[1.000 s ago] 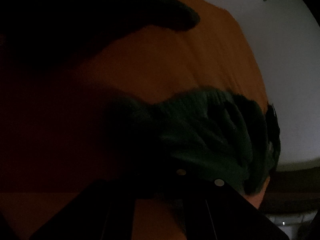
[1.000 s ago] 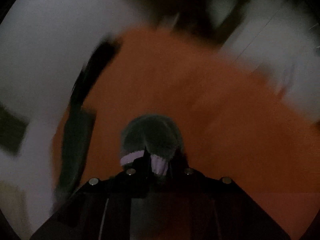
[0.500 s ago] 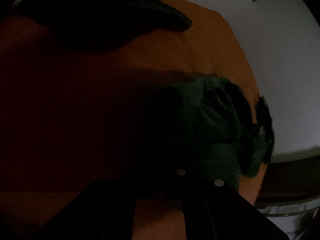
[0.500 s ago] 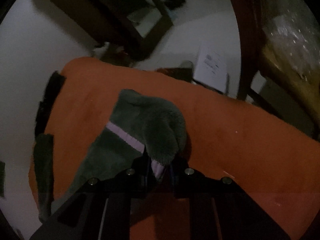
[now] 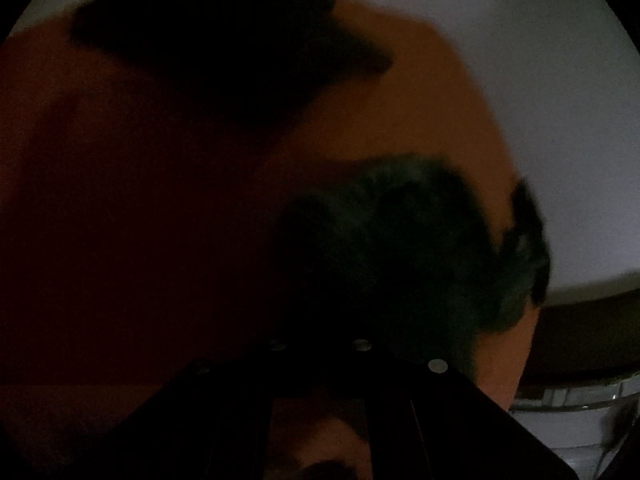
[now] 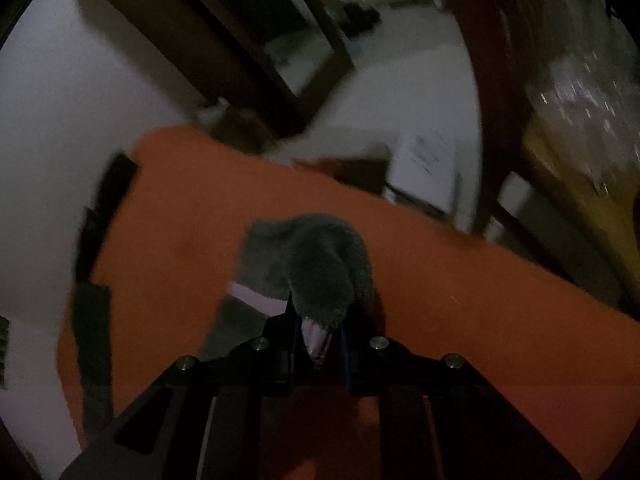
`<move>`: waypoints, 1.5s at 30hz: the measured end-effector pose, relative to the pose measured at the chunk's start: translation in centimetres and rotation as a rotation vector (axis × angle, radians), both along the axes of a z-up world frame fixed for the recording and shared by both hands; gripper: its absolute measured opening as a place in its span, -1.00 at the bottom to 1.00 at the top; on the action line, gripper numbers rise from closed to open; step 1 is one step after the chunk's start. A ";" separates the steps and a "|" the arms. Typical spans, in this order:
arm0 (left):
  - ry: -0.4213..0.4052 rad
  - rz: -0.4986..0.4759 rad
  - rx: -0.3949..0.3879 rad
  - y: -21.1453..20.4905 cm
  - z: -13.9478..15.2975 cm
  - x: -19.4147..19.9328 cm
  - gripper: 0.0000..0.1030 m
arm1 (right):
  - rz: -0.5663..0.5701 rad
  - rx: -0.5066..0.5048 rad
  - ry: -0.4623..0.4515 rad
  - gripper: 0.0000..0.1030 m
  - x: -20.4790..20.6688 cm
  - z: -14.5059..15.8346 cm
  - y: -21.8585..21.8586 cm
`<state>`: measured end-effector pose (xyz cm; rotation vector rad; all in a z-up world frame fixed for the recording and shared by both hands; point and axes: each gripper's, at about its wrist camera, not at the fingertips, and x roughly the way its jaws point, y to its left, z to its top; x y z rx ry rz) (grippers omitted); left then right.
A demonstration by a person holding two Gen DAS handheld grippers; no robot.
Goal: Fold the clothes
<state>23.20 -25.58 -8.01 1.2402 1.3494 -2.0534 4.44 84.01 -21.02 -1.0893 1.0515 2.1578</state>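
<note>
Right gripper (image 6: 316, 330): jaws clenched on fuzzy grey-green sock (image 6: 320, 272), pale stripe at cuff pinched between them; rest of sock bunched just ahead of jaws, trailing left onto orange tabletop (image 6: 460, 280). Left gripper (image 5: 320, 344): dim view, cannot tell jaw state; dark green garment (image 5: 420, 248) heaped just ahead, right of jaws. Farther ahead-left, black garment (image 5: 224, 40) on tabletop.
</note>
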 end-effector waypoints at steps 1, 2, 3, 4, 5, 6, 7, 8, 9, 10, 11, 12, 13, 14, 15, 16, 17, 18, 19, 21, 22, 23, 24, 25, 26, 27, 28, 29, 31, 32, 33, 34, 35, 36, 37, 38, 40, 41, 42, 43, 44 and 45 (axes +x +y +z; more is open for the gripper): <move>-0.021 0.006 0.027 0.2 -1.3 0.5 -0.89 | 0.000 0.008 -0.010 -0.72 0.1 0.3 0.0; -0.028 0.019 0.050 0.4 -2.1 1.0 -0.86 | 0.001 0.017 -0.021 -0.71 0.2 0.6 0.0; -0.030 0.032 0.069 0.4 -2.5 1.4 -0.80 | 0.001 0.025 -0.031 -0.71 0.2 0.9 0.0; -0.033 0.043 0.089 0.4 -2.8 1.7 -0.77 | 0.002 0.033 -0.042 -0.69 0.3 1.2 0.0; -0.037 0.050 0.118 0.2 -2.6 2.1 -0.73 | 0.002 0.041 -0.052 -0.63 0.4 1.5 0.0; -0.041 0.058 0.146 0.0 -2.4 2.4 -0.59 | 0.003 0.050 -0.062 -0.48 0.5 1.8 0.1; -0.048 0.068 0.179 -0.3 -2.2 2.9 -0.51 | 0.003 0.058 -0.073 -0.39 0.5 2.1 0.1; -0.064 0.089 0.224 -0.7 -1.8 3.4 -0.49 | 0.004 0.066 -0.083 -0.22 0.6 2.4 0.1; -0.062 0.116 0.243 -1.0 -1.0 3.7 -0.49 | 0.004 0.074 -0.093 -0.17 0.7 2.7 0.1; -0.038 0.141 0.234 -1.2 0.6 4.3 -0.49 | 0.004 0.083 -0.104 -0.17 0.8 3.0 0.1; -0.015 0.160 0.218 -1.3 2.3 4.6 -0.47 | 0.005 0.091 -0.114 -0.17 0.8 3.3 0.1; 0.000 0.148 0.173 -1.3 4.2 4.2 -0.37 | 0.005 0.099 -0.125 -0.17 0.9 3.6 0.1; -0.006 0.096 0.105 -1.1 6.0 2.7 -0.28 | 0.006 0.108 -0.135 -0.17 1.0 3.9 0.1; -0.011 0.044 0.036 -0.9 7.9 1.2 -0.07 | 0.038 0.145 -0.104 -0.16 -0.2 5.4 -0.6; -0.014 -0.009 -0.024 -0.7 9.4 -0.6 0.08 | 0.070 0.182 -0.074 -0.16 -1.4 6.9 -1.3; -0.006 -0.069 -0.049 -0.7 10.0 -3.6 0.11 | 0.149 0.175 -0.052 -0.16 -3.8 7.4 -2.3; 0.016 -0.130 -0.042 -0.5 10.1 -7.2 0.12 | 0.228 0.167 -0.030 -0.16 -6.3 7.9 -3.2; 0.039 -0.192 -0.036 -0.3 10.2 -10.9 0.13 | 0.306 0.159 -0.008 -0.16 -8.8 8.4 -4.2; 0.058 -0.243 -0.020 -0.1 10.1 -14.5 0.14 | 0.383 0.151 0.008 -0.16 -11.8 8.4 -5.6; 0.077 -0.276 0.074 0.3 8.4 -20.8 0.14 | 0.537 0.134 0.039 -0.16 -17.9 8.5 -8.3; 0.084 -0.298 0.100 0.8 7.4 -23.8 0.14 | 0.587 0.104 0.054 -0.16 -20.4 8.2 -9.4; 0.066 -0.329 0.087 1.2 6.5 -26.4 0.14 | 0.637 0.053 0.060 -0.16 -23.5 7.6 -10.9; 0.043 -0.356 0.070 1.6 5.7 -28.9 0.14 | 0.686 0.002 0.065 -0.16 -26.6 7.0 -12.4; 0.004 -0.374 0.037 2.1 4.9 -30.9 0.14 | 0.694 -0.018 0.060 -0.16 -28.4 6.1 -13.8; -0.034 -0.391 0.004 2.7 4.1 -32.8 0.14 | 0.702 -0.037 0.056 -0.16 -30.3 5.2 -15.2; -0.069 -0.404 -0.019 3.2 3.2 -34.5 0.14 | 0.709 -0.056 0.052 -0.16 -32.1 4.3 -16.5; -0.090 -0.401 -0.004 3.4 2.1 -35.5 0.14 | 0.717 -0.076 0.047 -0.16 -34.0 3.4 -17.9; -0.112 -0.397 0.011 3.7 1.0 -36.5 0.14 | 0.725 -0.095 0.043 -0.16 -35.8 2.5 -19.3; -0.140 -0.383 0.065 4.3 -1.2 -37.7 0.14 | 0.740 -0.134 0.034 -0.16 -39.5 0.7 -22.0; -0.138 -0.375 0.072 4.6 -2.0 -37.9 0.13 | 0.747 -0.153 0.030 -0.16 -41.4 -0.2 -23.4; -0.131 -0.369 0.061 4.9 -2.3 -38.0 -0.02 | 0.755 -0.172 0.025 -0.16 -43.2 -1.1 -24.8; -0.128 -0.370 0.036 5.3 -2.6 -38.0 -0.27 | 0.762 -0.192 0.021 -0.16 -45.1 -2.0 -26.1; -0.123 -0.365 0.015 5.7 -2.8 -37.8 -0.85 | 0.770 -0.211 0.016 -0.16 -46.9 -2.9 -27.5; -0.106 -0.339 0.010 5.9 -2.8 -37.4 -0.84 | 0.777 -0.231 0.012 -0.16 -48.8 -3.8 -28.9; -0.090 -0.315 0.002 6.1 -2.7 -37.1 -0.84 | 0.784 -0.250 0.007 -0.16 -50.6 -4.7 -30.2; -0.071 -0.294 -0.014 6.1 -2.2 -36.9 -0.85 | 0.791 -0.270 0.003 -0.16 -52.5 -5.6 -31.6; -0.030 -0.247 -0.038 5.5 -1.1 -36.5 -0.85 | 0.760 -0.276 0.058 -0.16 -53.2 -5.5 -32.2; -0.007 -0.221 -0.044 4.9 -0.5 -36.3 -0.86 | 0.745 -0.279 0.085 -0.24 -53.6 -5.5 -32.4; 0.020 -0.189 -0.039 4.3 0.3 -36.1 -0.86 | 0.729 -0.283 0.113 -0.78 -53.9 -5.5 -32.7; 0.047 -0.157 -0.034 3.7 1.1 -36.0 -0.86 | 0.713 -0.286 0.140 -0.94 -54.3 -5.4 -33.0; 0.075 -0.128 -0.030 3.1 2.0 -35.9 -0.86 | 0.697 -0.289 0.167 -0.95 -54.6 -5.4 -33.3; 0.108 -0.107 -0.033 2.4 2.8 -36.0 -0.86 | 0.681 -0.292 0.195 -0.95 -55.0 -5.4 -33.6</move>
